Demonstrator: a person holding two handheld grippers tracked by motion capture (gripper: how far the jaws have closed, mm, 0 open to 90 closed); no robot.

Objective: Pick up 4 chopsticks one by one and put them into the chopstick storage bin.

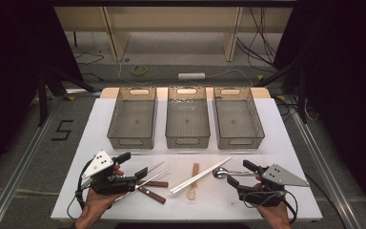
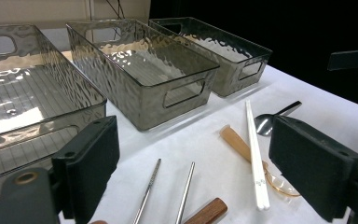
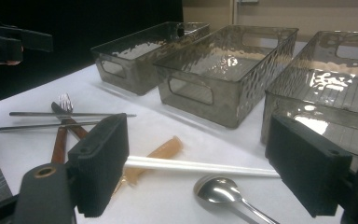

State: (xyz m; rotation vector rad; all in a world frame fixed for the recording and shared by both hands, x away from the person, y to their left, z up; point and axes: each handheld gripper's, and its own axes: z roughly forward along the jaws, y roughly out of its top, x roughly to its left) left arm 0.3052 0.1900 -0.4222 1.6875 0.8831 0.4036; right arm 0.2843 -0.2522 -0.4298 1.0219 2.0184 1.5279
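Observation:
Cutlery lies along the front of the white table [image 1: 276, 129]. From left to right there are two wooden-handled pieces [image 1: 153, 190], metal chopsticks [image 1: 156, 172], an amber spoon [image 1: 194, 182], white chopsticks [image 1: 201, 175] and a metal spoon [image 1: 219, 172]. My left gripper [image 1: 132, 164] hovers open over the metal chopsticks [image 2: 148, 191], holding nothing. My right gripper [image 1: 240, 173] stands open beside the metal spoon [image 3: 219, 190], its jaws either side of the white chopsticks [image 3: 242, 171] from its own view, gripping nothing.
Three grey see-through bins stand side by side at the back: left [image 1: 132, 138], middle [image 1: 187, 139] and right [image 1: 238, 140]. All look empty. Beyond the table are floor cables and a roll of tape [image 1: 139, 70].

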